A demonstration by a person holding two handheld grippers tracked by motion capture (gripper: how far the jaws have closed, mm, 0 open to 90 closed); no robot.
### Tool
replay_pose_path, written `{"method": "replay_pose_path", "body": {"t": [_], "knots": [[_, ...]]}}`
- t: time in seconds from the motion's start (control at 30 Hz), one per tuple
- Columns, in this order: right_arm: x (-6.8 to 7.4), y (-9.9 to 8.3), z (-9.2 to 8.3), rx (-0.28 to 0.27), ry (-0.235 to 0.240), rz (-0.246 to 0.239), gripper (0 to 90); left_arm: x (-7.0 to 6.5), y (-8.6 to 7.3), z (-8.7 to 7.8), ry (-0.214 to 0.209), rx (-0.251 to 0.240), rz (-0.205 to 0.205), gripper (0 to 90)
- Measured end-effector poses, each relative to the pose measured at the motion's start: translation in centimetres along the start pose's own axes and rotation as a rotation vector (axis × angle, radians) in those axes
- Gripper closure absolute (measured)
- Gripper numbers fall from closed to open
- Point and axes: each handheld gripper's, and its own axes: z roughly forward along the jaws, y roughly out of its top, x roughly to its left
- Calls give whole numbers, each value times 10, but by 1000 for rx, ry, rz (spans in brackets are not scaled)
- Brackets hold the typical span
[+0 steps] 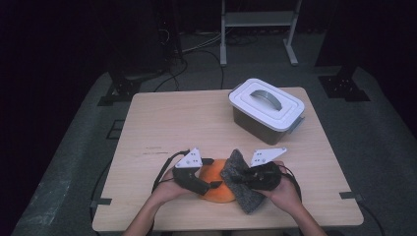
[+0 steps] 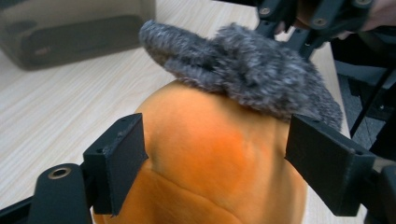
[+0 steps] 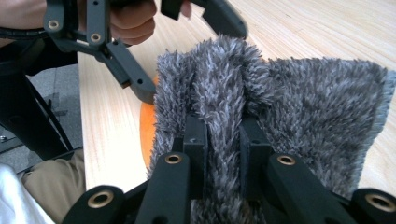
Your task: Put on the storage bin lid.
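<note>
At the lower centre of the high view, a soft round orange cushion [image 1: 216,189] lies on the pale wooden table [image 1: 167,128], near its front edge. A shaggy grey fleece cloth [image 1: 241,184] is draped over the cushion's right side. The right gripper [image 3: 223,135] is clamped on a raised fold of this cloth, its black jaws pinching the pile between them. The left gripper [image 2: 215,158] sits with its jaws apart on either side of the orange cushion; the left pad looks to be just touching the fabric, though the close view leaves that uncertain. Toward the upper right stands a white-lidded, dark-walled plastic storage box [image 1: 266,109] with a grey handle.
</note>
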Motion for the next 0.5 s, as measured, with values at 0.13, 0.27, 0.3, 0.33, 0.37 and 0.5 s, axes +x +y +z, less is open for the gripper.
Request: {"method": "replay_pose_path", "body": {"t": [0.13,0.27,0.3,0.33,0.37,0.5], "knots": [[-2,-1,-2,7,4,0,757,0,-5,3,-4,20,16,314],[-9,-6,-8,17,4,17,756,-1,-7,2,-9,20,14,369],[-10,-7,-9,19,0,16,757,-1,-6,2,-7,18,18,369],[-10,-8,-11,22,-10,20,756,-2,-6,3,-4,20,22,368],[-10,-7,-12,17,-12,22,756,-4,-5,4,1,21,24,367],[-2,0,-7,24,-34,-10,755,-6,-3,5,10,35,51,362]]}}
